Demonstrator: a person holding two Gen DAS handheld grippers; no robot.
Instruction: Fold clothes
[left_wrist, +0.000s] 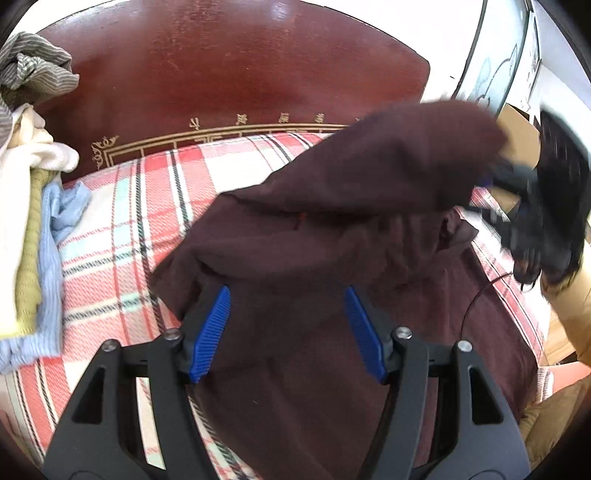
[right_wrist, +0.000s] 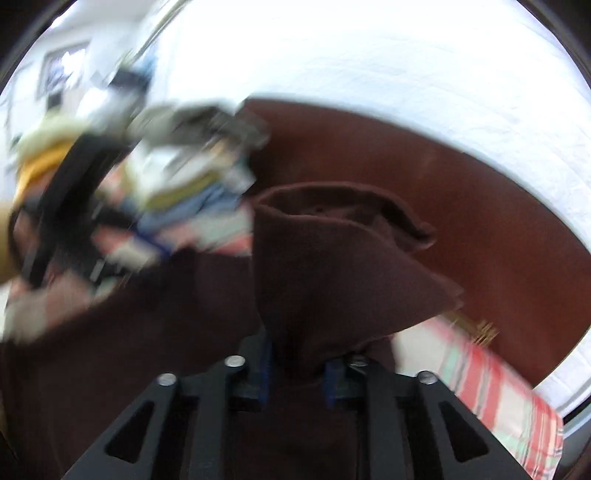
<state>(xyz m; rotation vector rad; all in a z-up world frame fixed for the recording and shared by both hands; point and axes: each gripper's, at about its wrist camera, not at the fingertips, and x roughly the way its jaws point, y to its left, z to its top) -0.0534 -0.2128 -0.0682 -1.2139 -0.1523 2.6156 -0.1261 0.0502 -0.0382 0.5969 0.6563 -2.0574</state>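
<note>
A dark maroon garment (left_wrist: 332, 229) lies on the red plaid bedcover (left_wrist: 122, 229), one part lifted up and to the right. My left gripper (left_wrist: 288, 295) is open, its blue pads (left_wrist: 210, 332) on either side of the cloth near its lower edge, not clamping it. My right gripper (right_wrist: 297, 365) is shut on a fold of the maroon garment (right_wrist: 332, 266), holding it raised; it shows blurred at the right of the left wrist view (left_wrist: 546, 206).
A pile of other clothes (left_wrist: 29, 184), striped grey, cream, yellow-green and light blue, sits on the bed's left side. A dark red headboard (left_wrist: 240, 74) with gold trim stands behind. A cardboard box (left_wrist: 517, 140) is at the right.
</note>
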